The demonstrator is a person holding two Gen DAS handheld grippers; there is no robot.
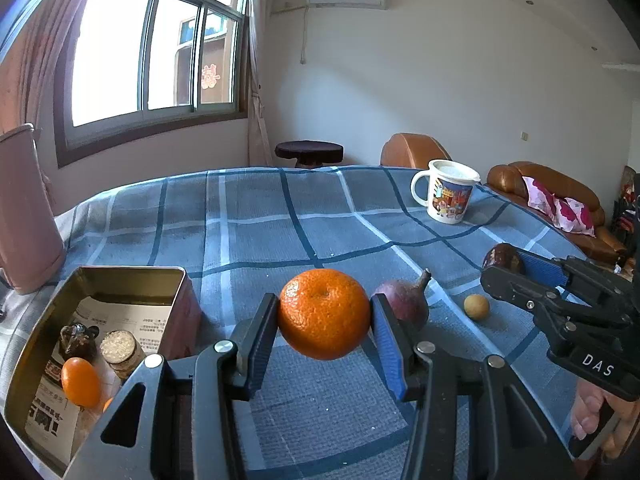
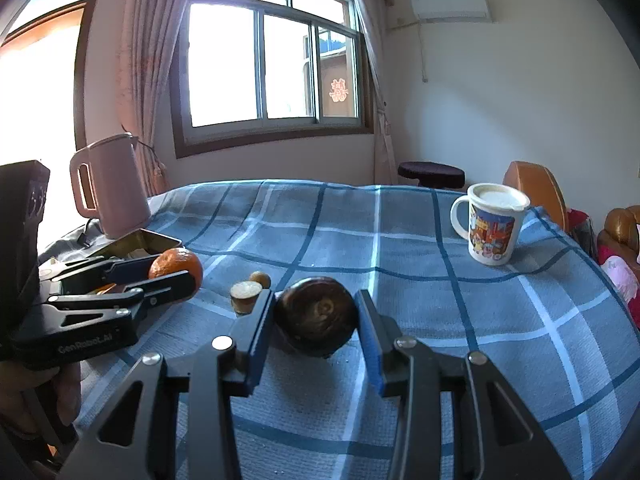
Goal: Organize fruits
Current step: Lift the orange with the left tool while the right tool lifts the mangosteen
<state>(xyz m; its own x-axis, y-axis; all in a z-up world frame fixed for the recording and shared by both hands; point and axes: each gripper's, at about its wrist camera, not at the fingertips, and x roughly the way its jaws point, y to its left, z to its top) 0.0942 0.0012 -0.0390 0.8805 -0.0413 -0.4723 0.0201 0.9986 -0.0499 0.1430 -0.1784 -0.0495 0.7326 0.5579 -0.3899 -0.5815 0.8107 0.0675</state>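
Beside the tin (image 1: 100,288) with a kumquat (image 1: 81,381) inside, left gripper (image 1: 325,316) clamping an orange (image 1: 324,314), right gripper (image 2: 316,316) a dark fruit (image 2: 316,316).

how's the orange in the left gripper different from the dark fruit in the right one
The orange is bright and wider; the dark fruit is brown, glossy and smaller. The left gripper therefore stands wider than the right gripper. Both fruits are round and clamped between blue pads.

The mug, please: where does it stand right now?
In both views the mug stands upright, far right on the checked cloth, beyond the fruit.
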